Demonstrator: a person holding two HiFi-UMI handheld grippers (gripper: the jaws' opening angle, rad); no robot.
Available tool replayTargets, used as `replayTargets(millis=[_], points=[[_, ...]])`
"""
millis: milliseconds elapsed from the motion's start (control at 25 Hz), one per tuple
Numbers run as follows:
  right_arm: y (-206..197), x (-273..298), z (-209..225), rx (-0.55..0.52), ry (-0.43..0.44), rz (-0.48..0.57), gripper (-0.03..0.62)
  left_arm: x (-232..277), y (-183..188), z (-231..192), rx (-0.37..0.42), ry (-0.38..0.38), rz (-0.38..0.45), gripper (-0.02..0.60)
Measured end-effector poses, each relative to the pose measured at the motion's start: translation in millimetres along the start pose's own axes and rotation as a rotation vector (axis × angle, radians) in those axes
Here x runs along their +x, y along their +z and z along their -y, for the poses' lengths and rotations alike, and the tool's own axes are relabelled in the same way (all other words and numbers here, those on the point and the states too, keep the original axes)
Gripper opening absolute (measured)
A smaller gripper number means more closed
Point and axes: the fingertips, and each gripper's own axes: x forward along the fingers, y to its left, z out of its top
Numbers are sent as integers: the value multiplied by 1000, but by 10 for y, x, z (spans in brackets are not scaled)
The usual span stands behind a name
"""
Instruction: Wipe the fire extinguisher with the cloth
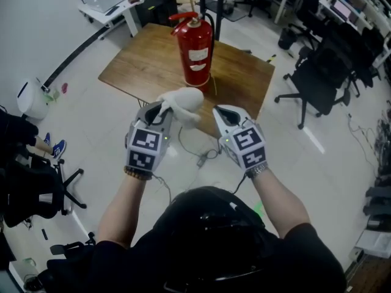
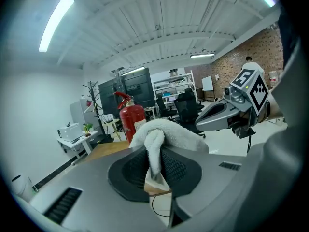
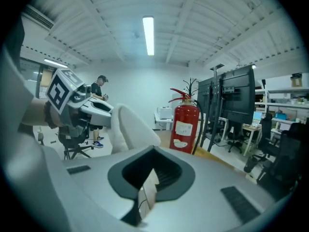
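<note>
A red fire extinguisher [image 1: 195,50] stands upright near the front edge of a wooden table [image 1: 140,66]. It also shows in the left gripper view [image 2: 131,121] and in the right gripper view [image 3: 184,127]. My left gripper [image 1: 161,110] is shut on a white cloth [image 1: 184,101], which bunches out past its jaws [image 2: 166,132], just short of the extinguisher. My right gripper [image 1: 222,117] is held beside it to the right, shut with nothing between its jaws [image 3: 149,180]. From the right gripper view, the cloth [image 3: 128,124] sits left of the extinguisher.
Black office chairs [image 1: 317,81] stand to the right of the table. A white desk [image 1: 116,5] is at the back left and a white bin [image 1: 30,99] at the left wall. A cable [image 1: 198,157] lies on the floor below my grippers.
</note>
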Motion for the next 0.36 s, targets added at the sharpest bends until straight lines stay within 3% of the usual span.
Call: replayTargets(millis=[360], points=[[119, -40, -399, 14, -59, -9, 14, -356, -13, -82, 11, -55, 37, 40]])
